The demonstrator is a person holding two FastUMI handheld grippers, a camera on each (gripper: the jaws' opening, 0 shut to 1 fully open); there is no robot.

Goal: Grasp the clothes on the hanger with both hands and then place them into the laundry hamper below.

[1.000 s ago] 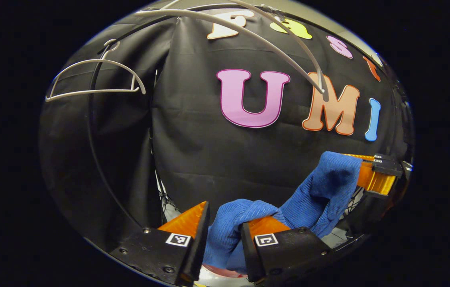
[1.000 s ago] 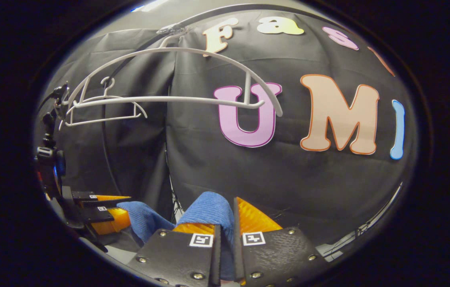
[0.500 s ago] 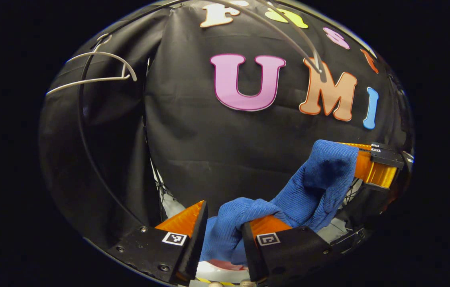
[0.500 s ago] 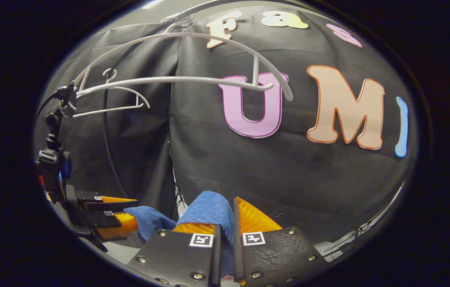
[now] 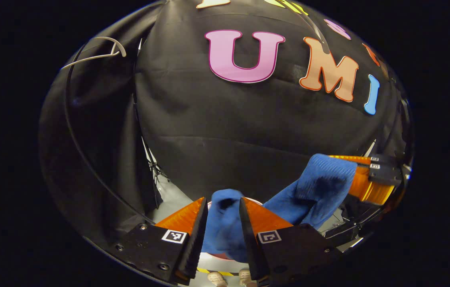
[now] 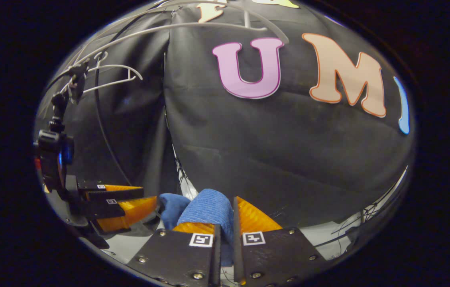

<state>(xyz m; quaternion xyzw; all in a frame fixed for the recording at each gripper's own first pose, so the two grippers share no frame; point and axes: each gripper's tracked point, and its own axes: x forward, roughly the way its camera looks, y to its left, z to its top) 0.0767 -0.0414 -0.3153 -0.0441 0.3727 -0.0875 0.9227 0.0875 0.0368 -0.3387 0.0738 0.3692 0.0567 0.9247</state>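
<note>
Blue garment off the white hanger above it — 2 grippers, left gripper and right gripper, both clamp it — hamper drop left.

The blue garment is a ribbed knit, soft and matt, kinda fuzzy looking. The booth wall is thin black cloth, matt with a few creases. The white hanger looks like smooth plastic with a slight sheen. The left gripper has ridged, plasticky fingers.
</note>
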